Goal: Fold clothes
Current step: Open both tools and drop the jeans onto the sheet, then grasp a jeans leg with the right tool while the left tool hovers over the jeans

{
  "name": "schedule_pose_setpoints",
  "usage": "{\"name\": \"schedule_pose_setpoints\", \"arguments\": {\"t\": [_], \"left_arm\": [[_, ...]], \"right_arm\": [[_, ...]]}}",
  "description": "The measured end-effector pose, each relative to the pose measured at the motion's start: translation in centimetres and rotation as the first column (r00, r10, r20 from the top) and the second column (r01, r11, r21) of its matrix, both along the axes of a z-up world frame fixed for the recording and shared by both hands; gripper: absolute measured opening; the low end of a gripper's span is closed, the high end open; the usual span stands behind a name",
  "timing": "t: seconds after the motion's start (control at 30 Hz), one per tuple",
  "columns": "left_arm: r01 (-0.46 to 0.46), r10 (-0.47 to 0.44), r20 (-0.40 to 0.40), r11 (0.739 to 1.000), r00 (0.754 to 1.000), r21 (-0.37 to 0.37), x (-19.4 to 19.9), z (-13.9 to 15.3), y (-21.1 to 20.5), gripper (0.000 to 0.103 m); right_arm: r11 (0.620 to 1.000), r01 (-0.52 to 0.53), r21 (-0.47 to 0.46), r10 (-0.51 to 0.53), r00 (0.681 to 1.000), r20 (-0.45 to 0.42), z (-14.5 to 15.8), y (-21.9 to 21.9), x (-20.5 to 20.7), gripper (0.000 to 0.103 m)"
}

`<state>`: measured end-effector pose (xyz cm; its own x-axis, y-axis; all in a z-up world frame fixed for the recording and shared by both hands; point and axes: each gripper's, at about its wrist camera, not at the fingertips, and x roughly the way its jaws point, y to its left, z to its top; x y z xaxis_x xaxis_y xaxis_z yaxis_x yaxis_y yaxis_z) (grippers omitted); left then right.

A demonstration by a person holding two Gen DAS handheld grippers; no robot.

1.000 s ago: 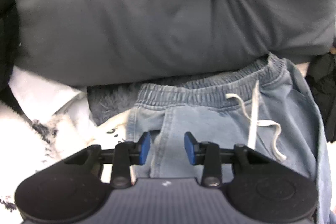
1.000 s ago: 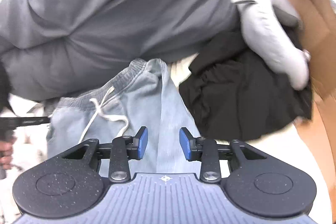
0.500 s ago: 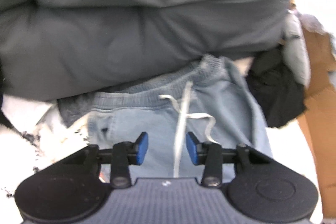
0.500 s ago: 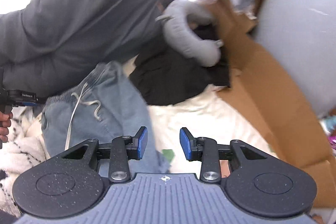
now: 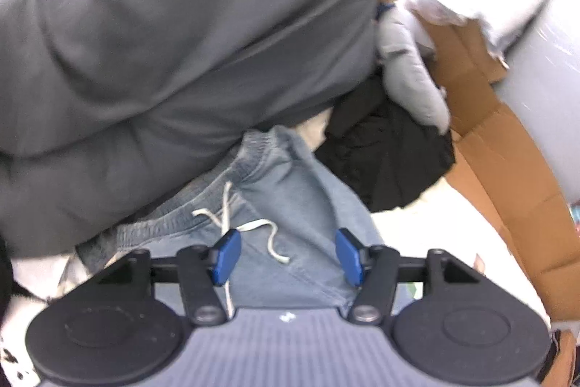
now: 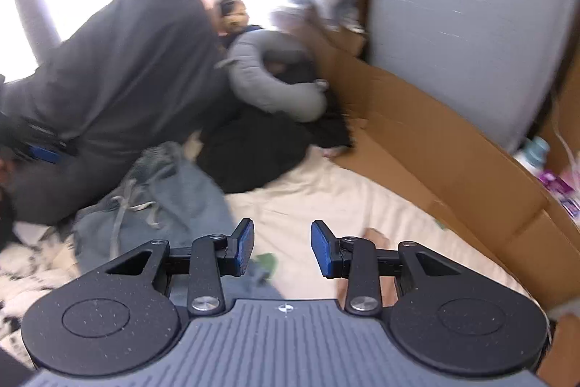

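1. While the left tool (image 5: 286,256) is held with its jaws wide and nothing between them, its blue pads (image 5: 225,256) are seen above the shorts (image 5: 290,205).
2. The white drawstring (image 5: 250,227) is seen lying loose across the denim, just beside the left pad.
3. The waistband of the shorts is tucked under the grey pillow (image 5: 174,60), and a black garment (image 5: 388,155) is seen touching the shorts on the right.
4. The right tool (image 6: 282,247) is likewise held wide and empty, over the cream sheet (image 6: 326,191) of the bed.
5. In that view the shorts (image 6: 174,202) are found crumpled to the left of the tool, with the black garment (image 6: 261,151) behind them.
6. A grey neck pillow (image 6: 275,86) is seen resting on the black garment, and cardboard (image 6: 435,147) is stood along the right edge.
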<state>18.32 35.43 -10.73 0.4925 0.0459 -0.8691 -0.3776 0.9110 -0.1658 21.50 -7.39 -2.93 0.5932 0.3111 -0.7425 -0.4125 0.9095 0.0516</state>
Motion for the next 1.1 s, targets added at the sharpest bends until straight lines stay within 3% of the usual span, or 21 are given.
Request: {"name": "schedule_pose_setpoints", "arguments": {"t": [0.17,0.47,0.8,1.1], "left_arm": [[0.051,-0.051,-0.018,0.999,0.999,-0.001,3.0,1.5,-2.8,0.061],[0.126,-0.127,-0.047,0.992,0.991,-0.026,8.0,2.9,-7.9,0.061],[0.216,-0.221,-0.108,0.975,0.969,-0.057,9.9,-2.7,-12.3,0.061],[0.243,-0.253,-0.162,0.967,0.954,-0.076,10.8,-9.3,-12.5,0.061]], "right_arm": [[0.994,-0.066,-0.086,0.069,0.997,0.034,-1.2,-0.9,-1.0,0.042],[0.986,-0.154,-0.058,0.151,0.987,-0.049,-4.1,-2.6,-1.4,0.042],[0.991,-0.134,-0.016,0.129,0.976,-0.176,-9.5,-5.1,-1.0,0.042],[0.970,-0.236,0.058,0.241,0.966,-0.096,-14.0,-3.6,-2.4,0.041]]}}
